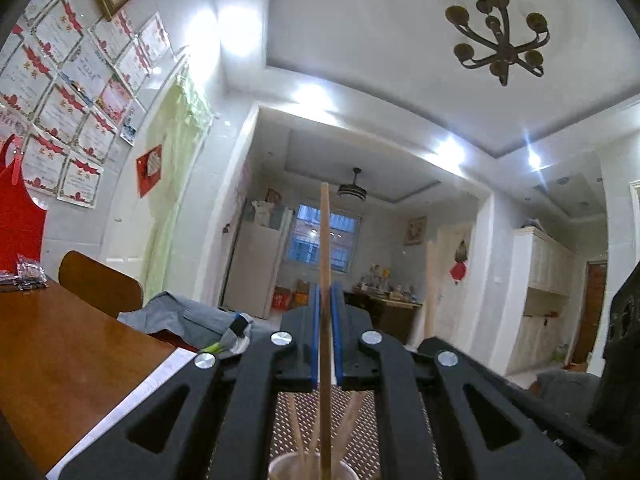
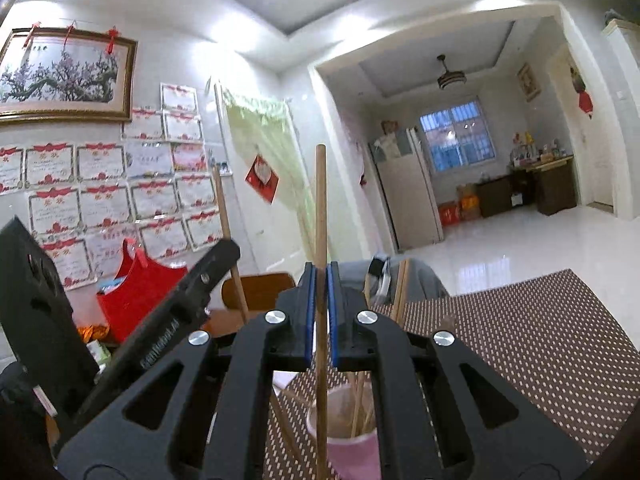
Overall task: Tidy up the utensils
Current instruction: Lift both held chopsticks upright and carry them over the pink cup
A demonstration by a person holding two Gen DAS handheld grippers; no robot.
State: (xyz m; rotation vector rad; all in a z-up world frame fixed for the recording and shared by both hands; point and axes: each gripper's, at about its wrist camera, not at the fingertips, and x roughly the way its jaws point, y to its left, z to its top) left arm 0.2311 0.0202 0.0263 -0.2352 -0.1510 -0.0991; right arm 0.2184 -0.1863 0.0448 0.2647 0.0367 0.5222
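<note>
A: Chopsticks everywhere — what does the left gripper (image 1: 327,312) have?
B: Its blue pads are clamped on one upright chopstick (image 1: 325,248), directly above the paper cup (image 1: 280,466)

A: And the right gripper (image 2: 320,300)?
B: Clamped on a second chopstick (image 2: 320,208), upright, just beside the pink cup (image 2: 352,450) where more sticks lean, on the dotted mat (image 2: 520,340)

no text is legible; the certificates (image 2: 104,204) on the wall are blurred.
</note>
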